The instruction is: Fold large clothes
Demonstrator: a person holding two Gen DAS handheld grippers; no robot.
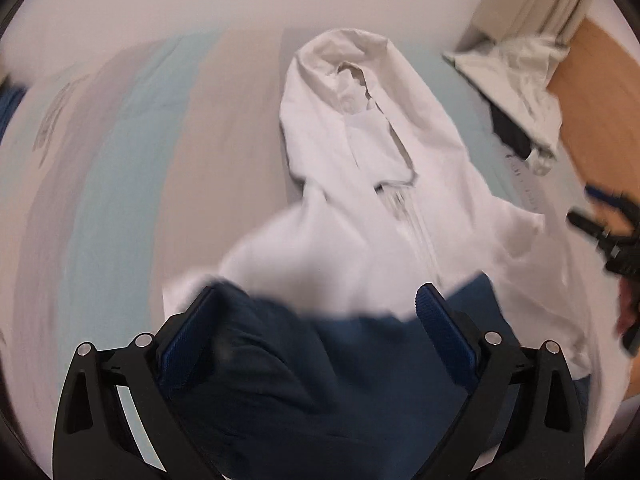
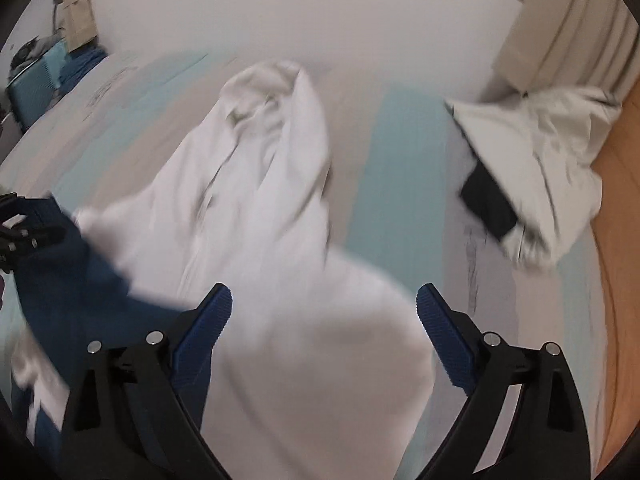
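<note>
White hoodie [image 1: 360, 184] lies crumpled mid-bed [image 1: 120, 184], hood toward the wall. Left gripper [image 1: 316, 304] jaws wide, navy cloth [image 1: 320, 380] between them, unpinched. Right gripper [image 2: 324, 304] wide open above the hoodie, empty

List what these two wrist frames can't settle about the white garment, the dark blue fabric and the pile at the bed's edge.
- White garment: hem and sleeves smeared by motion blur in both views; fold state unreadable.
- Dark blue fabric: left wrist view, lower part cut off by the frame edge and the left gripper; garment type unclear.
- Right gripper: jaws wide; blur hides whether the pads touch cloth.
- Pale pile: a dark item beneath, mostly covered.
</note>
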